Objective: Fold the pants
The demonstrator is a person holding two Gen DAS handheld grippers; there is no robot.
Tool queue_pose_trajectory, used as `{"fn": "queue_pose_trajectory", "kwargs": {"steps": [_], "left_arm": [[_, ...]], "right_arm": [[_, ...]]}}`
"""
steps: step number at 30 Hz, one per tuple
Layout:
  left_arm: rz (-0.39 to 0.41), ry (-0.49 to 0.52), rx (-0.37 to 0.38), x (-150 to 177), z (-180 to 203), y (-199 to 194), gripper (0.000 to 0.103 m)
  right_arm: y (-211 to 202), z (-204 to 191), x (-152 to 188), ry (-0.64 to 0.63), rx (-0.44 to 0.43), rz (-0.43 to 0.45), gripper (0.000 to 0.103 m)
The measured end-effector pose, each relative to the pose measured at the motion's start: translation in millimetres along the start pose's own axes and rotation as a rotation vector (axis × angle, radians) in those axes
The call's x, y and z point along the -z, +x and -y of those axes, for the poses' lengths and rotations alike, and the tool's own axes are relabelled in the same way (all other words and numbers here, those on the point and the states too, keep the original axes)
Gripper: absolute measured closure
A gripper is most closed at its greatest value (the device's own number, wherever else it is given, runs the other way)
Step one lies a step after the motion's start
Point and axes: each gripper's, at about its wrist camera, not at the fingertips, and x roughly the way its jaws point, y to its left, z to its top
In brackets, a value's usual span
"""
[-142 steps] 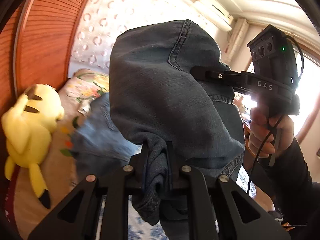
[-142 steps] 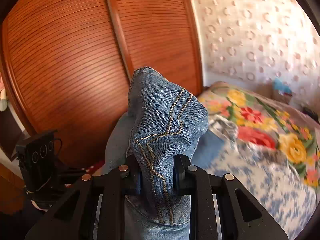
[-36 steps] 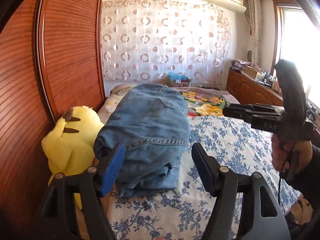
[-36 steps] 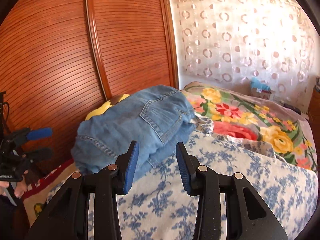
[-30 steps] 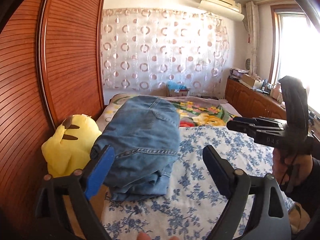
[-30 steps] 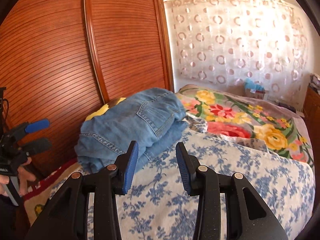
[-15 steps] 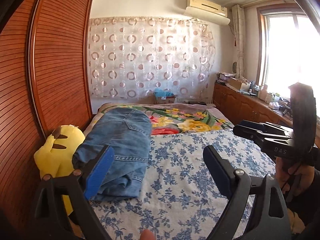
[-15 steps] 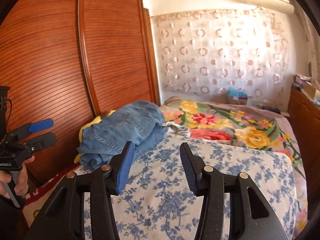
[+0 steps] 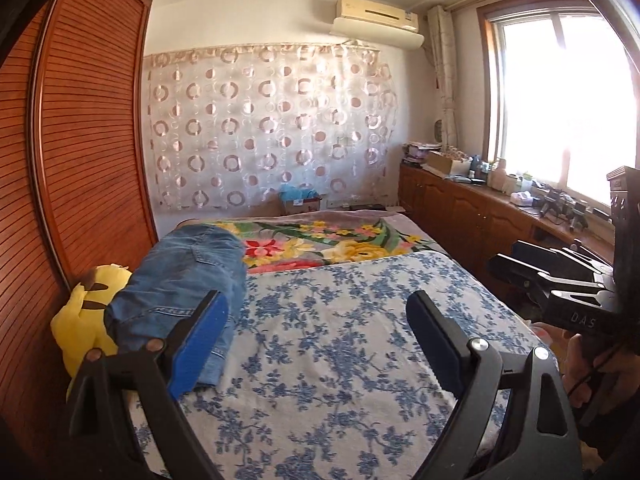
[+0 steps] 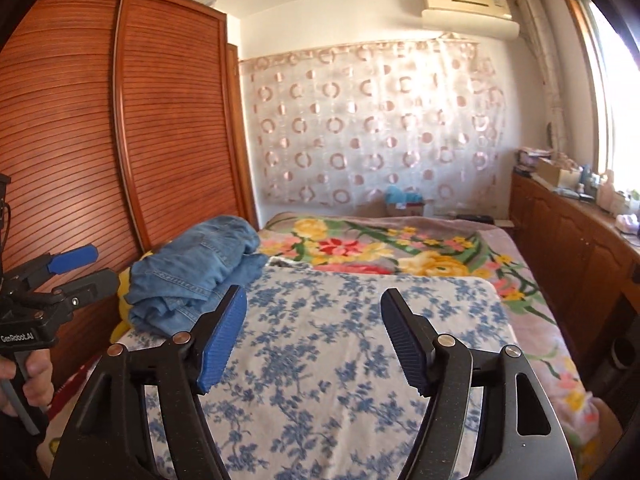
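The left hand-held gripper is hanging over the bed with its two fingers spread wide, and nothing is sitting between them. The right hand-held gripper is opening its jaws right now, and nothing is between them either. The pants are lying in a folded blue bundle ahead of the left hand-held gripper and off to its left side, near the far left edge of the bed. They are touching neither hand-held gripper. A yellow plush toy is sitting just beside the pants, squeezed between them and the big brown wardrobe. In the right wrist view the pants are showing ahead and to the left too, with a few loose layers sticking out at the near end. The person's hand is holding the left tool at the left edge of that view. It looks like the folding step is done and the hands are letting go, so the task seems close to finished. If anything is left, the next move is going to need a gentle reach forward and left to tuck in or press down the loose near end without pulling the fold apart.
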Motion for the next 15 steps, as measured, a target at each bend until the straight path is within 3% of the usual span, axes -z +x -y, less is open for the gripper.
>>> {"fn": "queue_pose_trajectory", "kwargs": {"steps": [9, 15], "left_arm": [[-0.007, 0.017, 0.001, 6, 35, -23, 0.012], [-0.016, 0.014, -0.013, 11, 43, -35, 0.012]], "right_arm": [[-55, 17, 19, 0.026, 0.076, 0.026, 0.032], [-70, 26, 27, 0.055, 0.097, 0.020, 0.032]]}}
